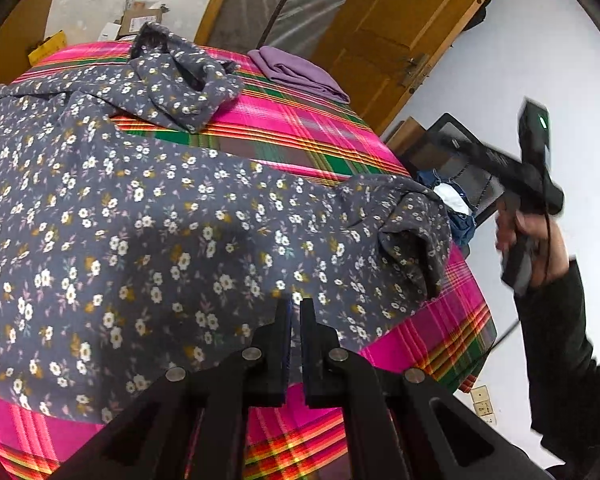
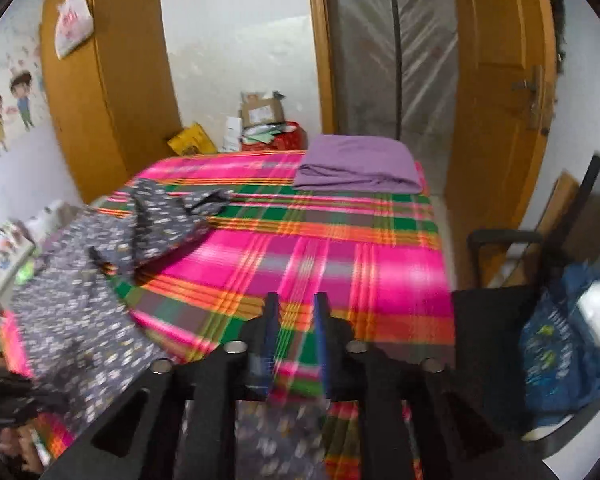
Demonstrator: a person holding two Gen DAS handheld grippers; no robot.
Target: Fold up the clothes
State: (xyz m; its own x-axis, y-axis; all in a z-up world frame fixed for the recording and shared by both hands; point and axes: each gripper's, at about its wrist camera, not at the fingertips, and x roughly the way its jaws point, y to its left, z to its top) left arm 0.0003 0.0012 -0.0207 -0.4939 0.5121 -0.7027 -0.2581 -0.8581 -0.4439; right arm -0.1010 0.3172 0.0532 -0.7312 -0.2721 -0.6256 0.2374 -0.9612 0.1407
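A grey floral garment (image 1: 148, 216) lies spread across the near left part of a bed covered by a pink plaid blanket (image 2: 308, 248), its length running toward the far left corner where a crumpled sleeve (image 1: 180, 80) lies, while a folded purple cloth (image 2: 356, 164) sits well apart at the far right. Beside the bed stand a black chair (image 2: 496, 344) with a blue bag (image 2: 560, 356). The left tool (image 1: 296, 308) is pinched nearly shut on the garment's near edge; the right tool (image 2: 296, 312) stands part open with nothing between its fingers, above the blanket.
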